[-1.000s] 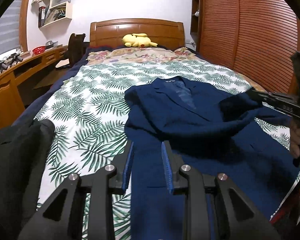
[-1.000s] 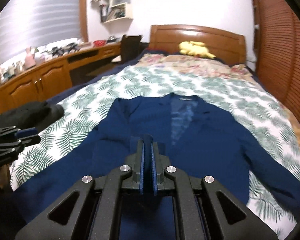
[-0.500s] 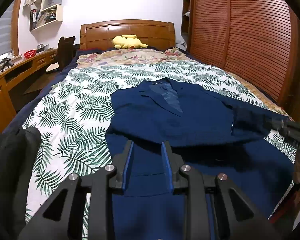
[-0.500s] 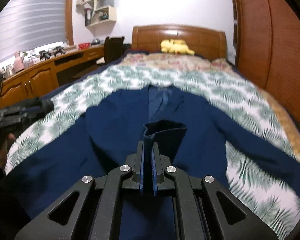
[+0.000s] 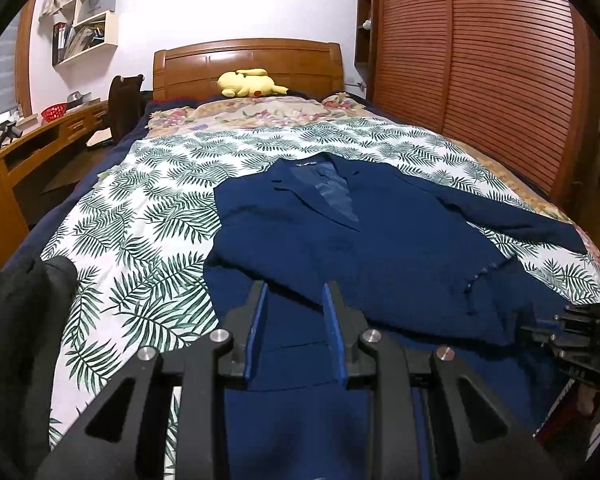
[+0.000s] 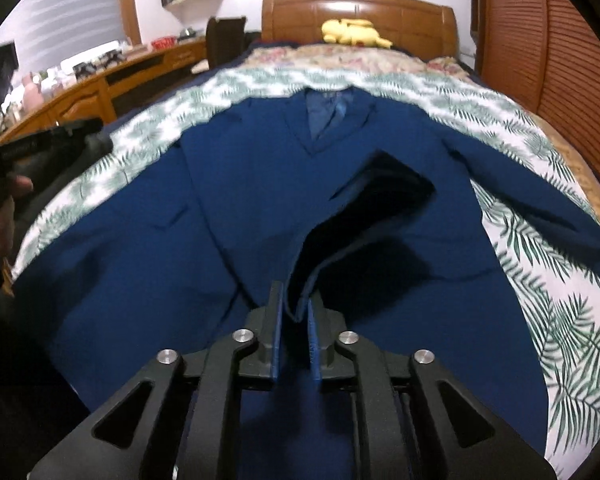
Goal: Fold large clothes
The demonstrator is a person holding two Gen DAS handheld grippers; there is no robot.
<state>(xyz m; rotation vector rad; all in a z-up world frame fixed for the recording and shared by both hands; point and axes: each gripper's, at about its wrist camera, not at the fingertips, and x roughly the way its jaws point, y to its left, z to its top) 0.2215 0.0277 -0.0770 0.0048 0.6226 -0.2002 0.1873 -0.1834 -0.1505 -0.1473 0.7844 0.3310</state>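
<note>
A navy blue jacket [image 5: 372, 248] lies front up on the palm-print bedspread [image 5: 152, 216]. Its left sleeve is folded across the chest toward the right. My left gripper [image 5: 294, 300] is open and empty, hovering over the jacket's lower left part. In the right wrist view the jacket [image 6: 228, 216] fills the middle. My right gripper [image 6: 296, 304] has its jaws slightly apart, with the sleeve cuff [image 6: 364, 216] still between them. The right gripper also shows at the right edge of the left wrist view [image 5: 556, 332].
A dark garment [image 5: 16, 340] lies at the bed's near left corner. A yellow plush toy [image 5: 248, 82] sits by the wooden headboard [image 5: 248, 62]. A wooden desk [image 5: 28, 148] runs along the left. A slatted wardrobe [image 5: 480, 64] stands on the right.
My right gripper carried the sleeve across the jacket toward the right and near side, then its jaws parted a little. My left gripper stayed open, shifting slightly right over the jacket.
</note>
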